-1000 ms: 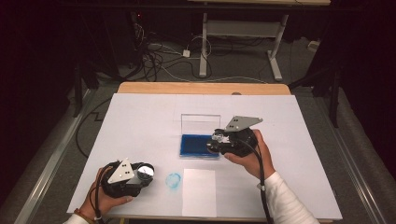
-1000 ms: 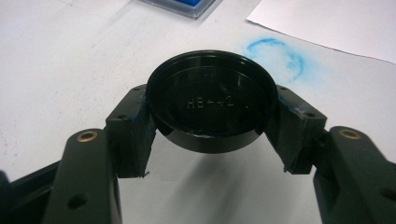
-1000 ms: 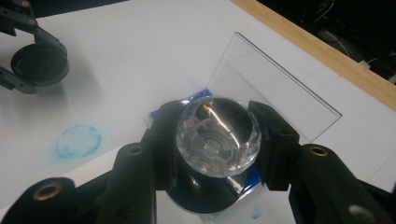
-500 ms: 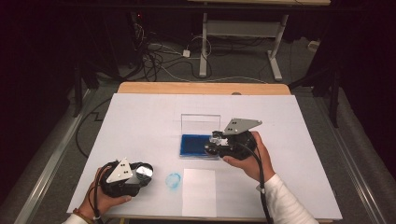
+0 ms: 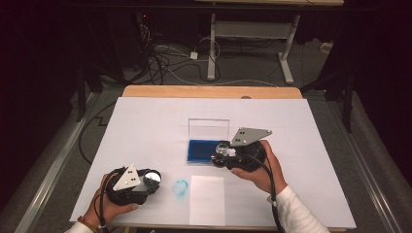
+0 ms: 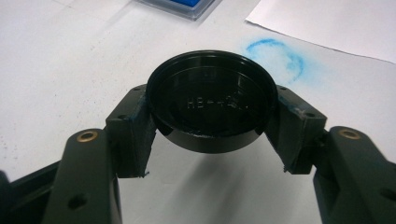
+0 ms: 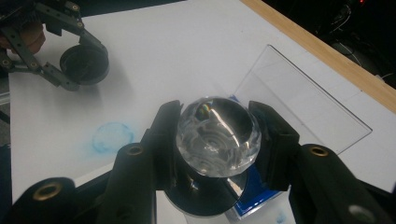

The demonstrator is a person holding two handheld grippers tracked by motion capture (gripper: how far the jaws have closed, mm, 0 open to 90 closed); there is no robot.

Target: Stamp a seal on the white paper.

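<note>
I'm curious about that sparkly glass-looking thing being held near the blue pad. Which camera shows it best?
The right gripper view: the clear faceted stamp sits large and sharp between the fingers of the right gripper, above the blue ink pad. The high view gives a tiny glint at that gripper's tip. The left gripper view looks at the black cap instead.

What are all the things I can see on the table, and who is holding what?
Stamp with clear faceted knob: one, see-through, held over the ink pad.
Round cap: one, black, held near the front left.
Ink pad: one, blue, mid-table, its clear lid standing open behind.
Paper sheet: one, white, at the front edge.
Ring mark: one, light blue, stamped on the table cover left of the paper.
Table: one, white cover, wooden far edge.
Left gripper: black, jaws shut on the cap.
Right gripper: black, jaws shut on the stamp.
</note>
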